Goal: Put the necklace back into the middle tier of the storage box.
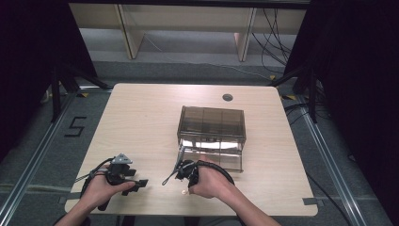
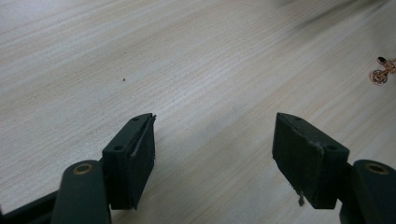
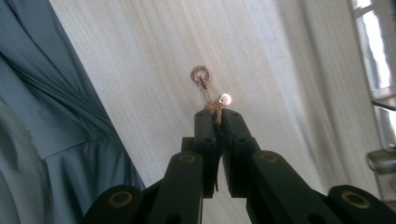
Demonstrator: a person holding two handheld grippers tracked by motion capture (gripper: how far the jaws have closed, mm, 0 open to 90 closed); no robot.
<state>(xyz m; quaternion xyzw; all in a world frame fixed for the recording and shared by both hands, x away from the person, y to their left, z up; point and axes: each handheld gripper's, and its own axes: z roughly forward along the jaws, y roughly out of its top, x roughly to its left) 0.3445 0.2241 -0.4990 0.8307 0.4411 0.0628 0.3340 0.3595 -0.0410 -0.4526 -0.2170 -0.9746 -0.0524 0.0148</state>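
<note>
**High view: an earring pinched at the near edge, the organiser waiting behind**

High view, starting at my left: my left gripper (image 1: 126,181) lies low over the table (image 1: 141,122) near the front edge, and in the left gripper view its jaws stand spread wide over bare wood with nothing between them. I judge I am keeping it parked there so it stays clear yet ready to steady something. At the far right edge of that same view I can see a small gold earring (image 2: 382,72).

Moving right, my right gripper (image 1: 184,175) points back toward me, just in front of the smoky plastic drawer box (image 1: 211,123). In the right gripper view its jaws are pressed together on the earring (image 3: 208,91), gripping the fine end while the ring and a small bright bead stick out past the tips over the table. Pinching such a thin piece at one end keeps the rest visible, so I can see how it hangs.

The box's lower drawer (image 1: 214,155) is pulled out toward my right hand (image 1: 211,183), presumably to take the earring.
</note>
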